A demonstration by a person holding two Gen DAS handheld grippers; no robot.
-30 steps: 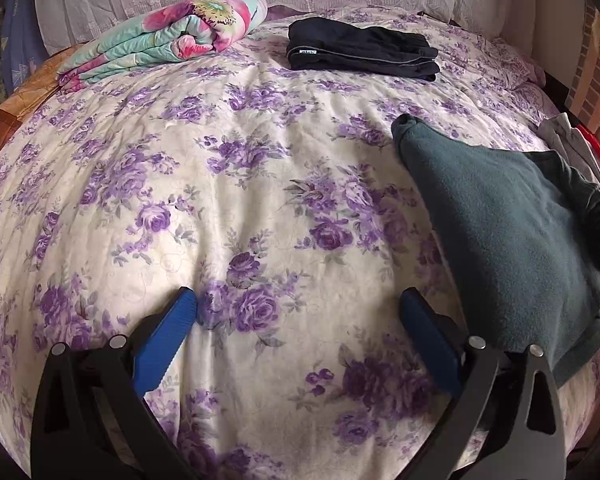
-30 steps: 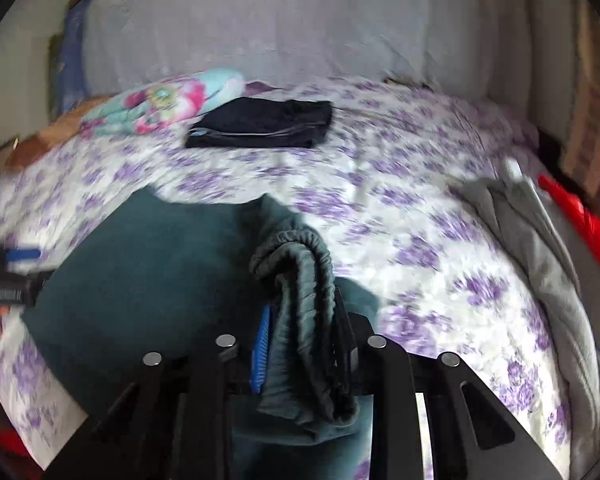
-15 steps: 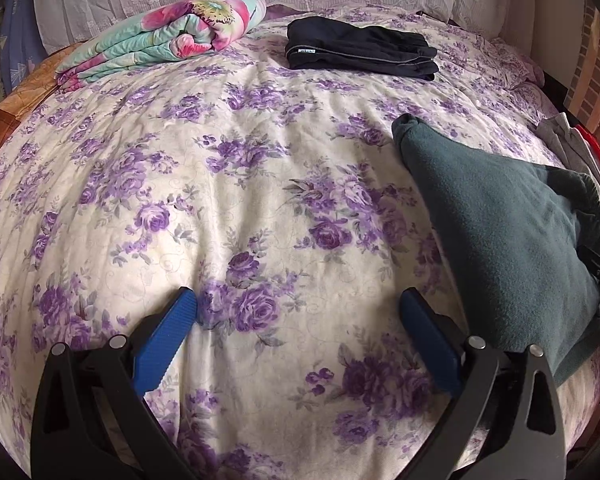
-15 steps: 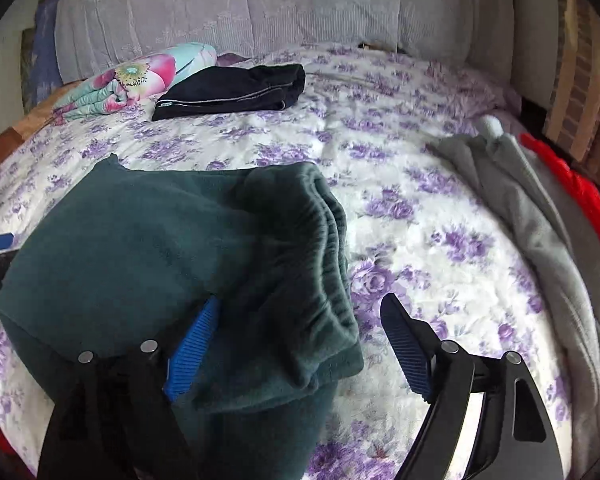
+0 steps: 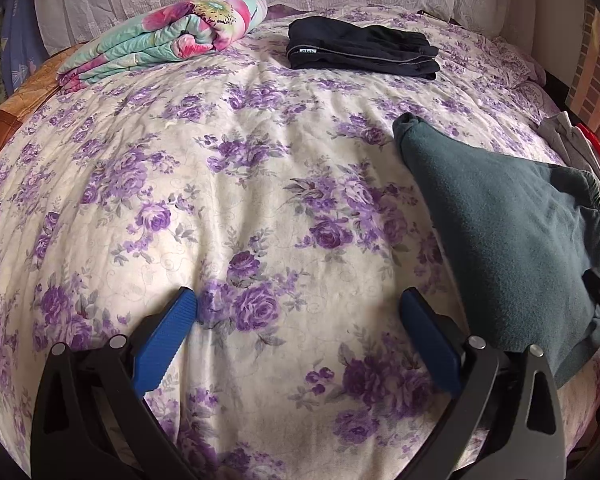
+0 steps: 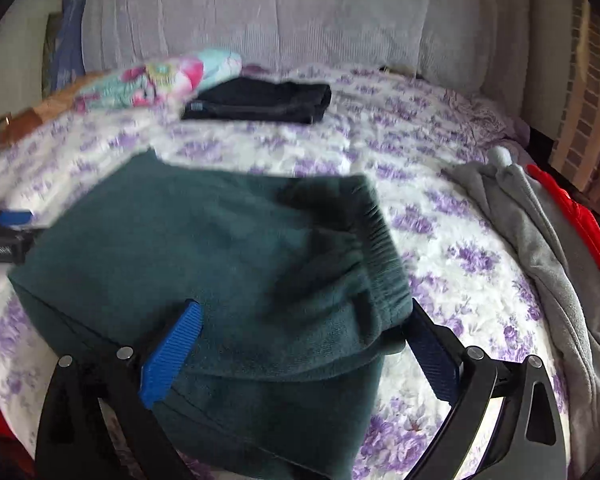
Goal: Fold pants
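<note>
Teal fleece, the pants (image 5: 512,240), fills the right side of the left wrist view, folded into a thick pad on the purple-flowered bedspread (image 5: 220,184), its long axis running from a narrow corner farther up the bed down toward the near right edge, with the elastic waistband bunched at the far right. The left gripper (image 5: 298,332) hangs over bare bedspread with its blue pads standing wide apart and nothing between them; the pants lie off to its right, just beside the right-hand pad but not touching it. Farther up the bed a folded dark garment (image 5: 360,50) and a rolled floral quilt (image 5: 168,36) sit well apart from the work. From the right wrist view, which is blurred, the same pants (image 6: 204,248) lie directly ahead of and under the right gripper (image 6: 304,344), whose jaws have just been opening and now stand at their widest; the folded waistband end sits between the pads, loose, with neither pad pressing on it, so the cloth appears released. A grey garment (image 6: 540,240) lies off to the right, apart from the pants, and the left gripper shows at the left border, beyond the pants' far side. The right hand is plainly the nearer one, already astride the bundle's waistband end, while the left would have to travel sideways across open bedspread to reach the opposite end.
</note>
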